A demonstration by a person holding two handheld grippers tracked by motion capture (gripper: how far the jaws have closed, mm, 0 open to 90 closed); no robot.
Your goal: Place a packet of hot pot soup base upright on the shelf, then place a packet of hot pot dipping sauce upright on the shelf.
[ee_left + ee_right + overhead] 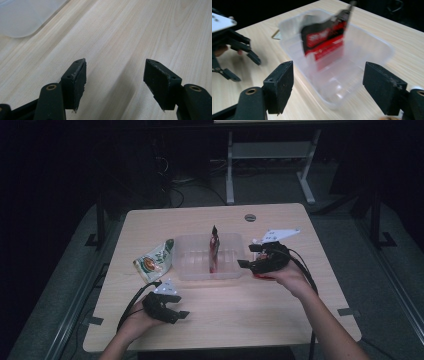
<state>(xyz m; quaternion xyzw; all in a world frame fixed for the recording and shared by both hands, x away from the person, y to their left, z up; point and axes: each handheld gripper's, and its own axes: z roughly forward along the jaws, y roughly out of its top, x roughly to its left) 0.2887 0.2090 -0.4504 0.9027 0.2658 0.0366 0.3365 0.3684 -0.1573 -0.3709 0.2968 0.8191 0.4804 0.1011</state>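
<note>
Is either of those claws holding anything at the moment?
No. The left claw and right claw are both open and empty; the red-and-black packet stands in the clear tub.

Dim high view with black surroundings; the gripper views are brighter, though the red packet (325, 40) looks motion-blurred.

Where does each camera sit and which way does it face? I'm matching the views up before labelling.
High view: fixed above the person's side, looking forward and down on the table; both forearms and each hand-held gripper show.
Left gripper view: rides the left hand-held gripper, facing bare tabletop and a corner of the clear tub; its open jaws show.
Right gripper view: rides the right hand-held gripper, facing the tub and the red packet; open jaws show.
Shared: all three show the tub.
</note>
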